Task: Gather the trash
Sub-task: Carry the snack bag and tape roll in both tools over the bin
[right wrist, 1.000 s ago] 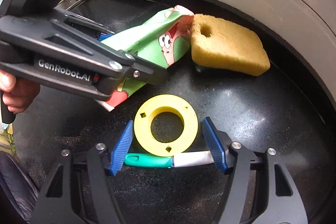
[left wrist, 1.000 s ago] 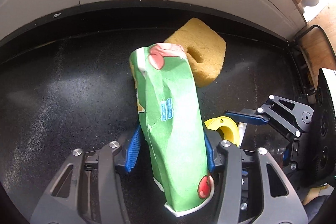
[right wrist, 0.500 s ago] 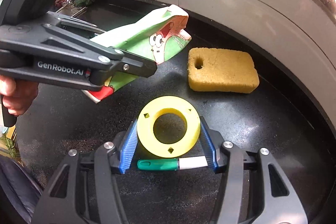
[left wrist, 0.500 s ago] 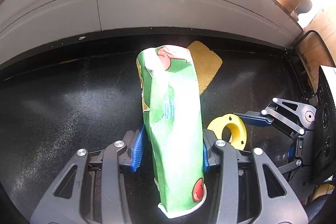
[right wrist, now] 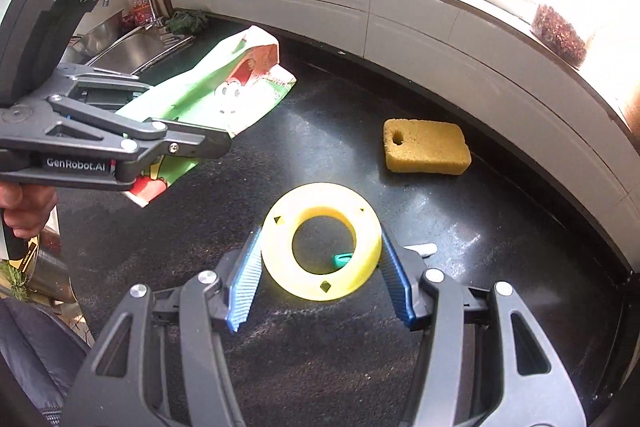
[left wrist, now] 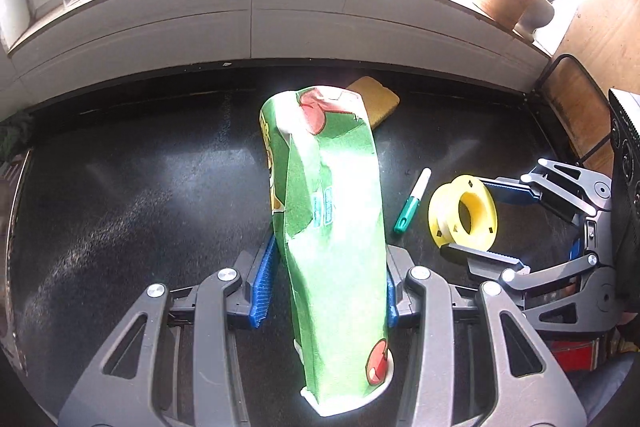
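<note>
L gripper [left wrist: 324,287] was clamped on a crumpled green snack bag [left wrist: 332,227], blue pads pressing both sides, bag held clear above the black countertop [left wrist: 140,187]. R gripper [right wrist: 320,275] gripped a yellow plastic spool [right wrist: 320,241] by its rim, also off the counter. A green-and-white marker [left wrist: 412,201] lay on the counter btwn bag and spool. Yellow sponge [right wrist: 426,147] sat near the white tiled back wall [right wrist: 400,23], well apart from both. Sink [right wrist: 132,47] at far left in R wrist view.
</note>
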Demonstrator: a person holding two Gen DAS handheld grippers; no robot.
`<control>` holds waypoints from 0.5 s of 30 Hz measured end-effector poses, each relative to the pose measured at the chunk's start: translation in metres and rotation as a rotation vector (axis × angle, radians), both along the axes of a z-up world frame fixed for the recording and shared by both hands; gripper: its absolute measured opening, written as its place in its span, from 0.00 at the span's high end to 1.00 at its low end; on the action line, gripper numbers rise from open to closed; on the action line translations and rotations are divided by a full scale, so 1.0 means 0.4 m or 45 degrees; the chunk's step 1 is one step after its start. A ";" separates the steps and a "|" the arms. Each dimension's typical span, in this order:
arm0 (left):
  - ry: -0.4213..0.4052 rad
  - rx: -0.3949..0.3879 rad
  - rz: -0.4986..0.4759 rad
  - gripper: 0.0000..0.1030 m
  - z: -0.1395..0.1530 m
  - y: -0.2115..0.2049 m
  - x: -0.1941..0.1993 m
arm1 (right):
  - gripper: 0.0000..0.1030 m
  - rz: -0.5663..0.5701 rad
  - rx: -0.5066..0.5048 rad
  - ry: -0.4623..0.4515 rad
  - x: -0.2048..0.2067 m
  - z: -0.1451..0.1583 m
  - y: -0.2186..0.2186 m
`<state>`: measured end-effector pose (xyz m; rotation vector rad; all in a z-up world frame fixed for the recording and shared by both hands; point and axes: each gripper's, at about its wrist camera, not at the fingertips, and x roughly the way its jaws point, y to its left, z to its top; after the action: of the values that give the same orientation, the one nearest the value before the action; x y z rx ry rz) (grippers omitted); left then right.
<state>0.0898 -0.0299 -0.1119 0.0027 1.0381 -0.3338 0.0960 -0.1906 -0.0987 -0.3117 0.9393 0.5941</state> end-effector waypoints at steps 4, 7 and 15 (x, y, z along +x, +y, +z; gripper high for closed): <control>-0.002 0.008 0.015 0.59 -0.008 0.030 -0.073 | 0.47 0.010 -0.005 -0.013 -0.065 0.010 0.022; -0.011 0.013 0.035 0.59 -0.006 0.057 -0.115 | 0.47 0.022 -0.009 -0.021 -0.100 0.019 0.043; -0.052 0.036 0.159 0.59 0.017 0.176 -0.220 | 0.47 0.115 0.000 -0.050 -0.154 0.056 0.141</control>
<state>0.0017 0.0405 -0.1050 -0.0296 0.9979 -0.2050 0.0343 -0.1342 -0.0763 -0.3662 0.8911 0.6686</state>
